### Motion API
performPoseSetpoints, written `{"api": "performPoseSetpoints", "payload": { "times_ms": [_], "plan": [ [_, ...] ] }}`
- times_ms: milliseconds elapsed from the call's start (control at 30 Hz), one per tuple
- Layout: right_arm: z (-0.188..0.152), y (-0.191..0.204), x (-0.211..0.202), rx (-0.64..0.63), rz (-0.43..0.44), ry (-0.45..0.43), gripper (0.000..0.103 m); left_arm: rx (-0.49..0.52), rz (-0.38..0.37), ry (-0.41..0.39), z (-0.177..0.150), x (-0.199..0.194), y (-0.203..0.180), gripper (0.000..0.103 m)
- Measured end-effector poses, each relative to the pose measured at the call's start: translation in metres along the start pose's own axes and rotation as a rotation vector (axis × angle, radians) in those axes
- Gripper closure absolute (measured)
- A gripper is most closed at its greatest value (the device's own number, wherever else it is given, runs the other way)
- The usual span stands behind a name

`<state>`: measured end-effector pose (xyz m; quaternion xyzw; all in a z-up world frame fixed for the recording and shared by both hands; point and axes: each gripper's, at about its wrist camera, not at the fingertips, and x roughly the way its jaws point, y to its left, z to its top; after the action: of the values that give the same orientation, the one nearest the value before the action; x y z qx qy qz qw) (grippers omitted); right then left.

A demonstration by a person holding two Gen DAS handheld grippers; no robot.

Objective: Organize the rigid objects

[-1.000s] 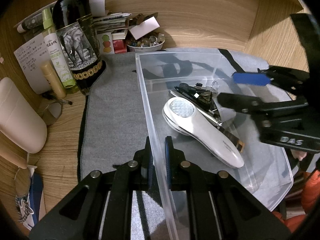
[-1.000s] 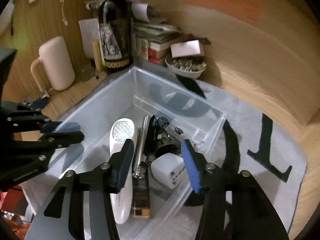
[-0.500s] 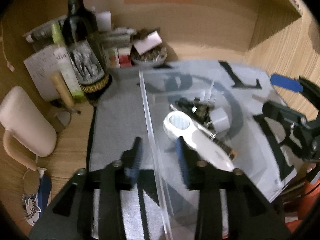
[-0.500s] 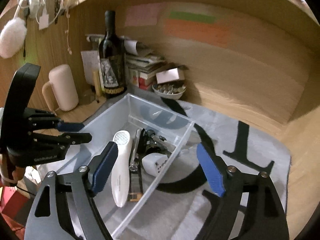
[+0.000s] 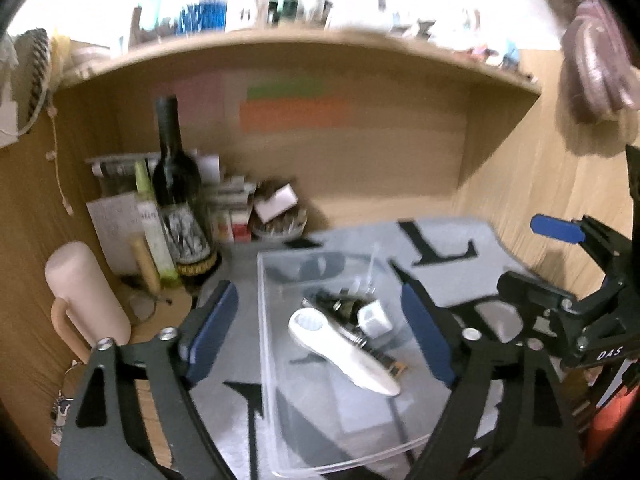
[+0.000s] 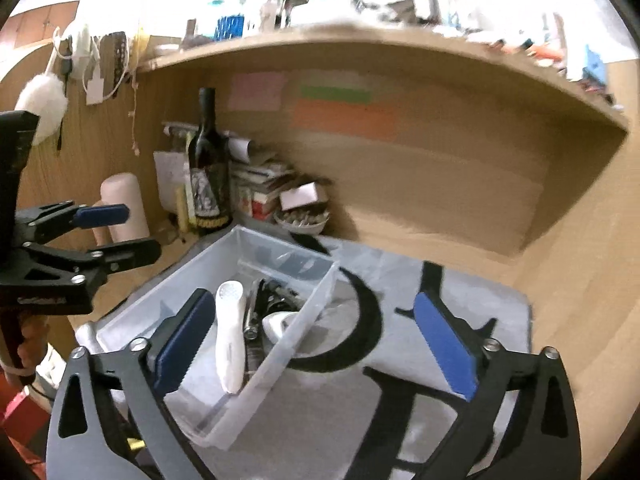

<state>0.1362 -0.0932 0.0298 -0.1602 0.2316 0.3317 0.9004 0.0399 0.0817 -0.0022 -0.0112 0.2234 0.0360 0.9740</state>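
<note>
Left of the clear plastic bin (image 5: 266, 344) stand a pink jug (image 5: 82, 304) and a wine bottle (image 5: 178, 200). The left gripper (image 5: 316, 332) hangs spread and empty above the bin, which holds the white handheld device (image 5: 340, 344) and a white plug adapter (image 5: 374, 316). The right gripper (image 6: 316, 344) is likewise spread and empty. A careless sweep could likely nudge the light bin or topple the bottle.

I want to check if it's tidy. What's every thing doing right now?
left gripper: open, empty.
right gripper: open, empty.
clear bin: no lid, on the grey mat.
white handheld device: lying inside the bin.
wine bottle: upright, outside the bin.
</note>
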Motion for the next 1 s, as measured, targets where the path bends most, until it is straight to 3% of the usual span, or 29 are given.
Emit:
{"api": "performPoseSetpoints", "payload": {
  "times_ms": [367, 1000],
  "plan": [
    [-0.015, 0.000, -0.050, 0.046, -0.044, -0.125, 0.000, -0.049, -0.095, -0.128, -0.011, -0.035, -0.018, 0.002],
    [-0.027, -0.006, -0.057, 0.114, -0.054, -0.144, 0.000, -0.050, -0.104, -0.118, -0.018, -0.031, -0.026, 0.001]
  ]
}}
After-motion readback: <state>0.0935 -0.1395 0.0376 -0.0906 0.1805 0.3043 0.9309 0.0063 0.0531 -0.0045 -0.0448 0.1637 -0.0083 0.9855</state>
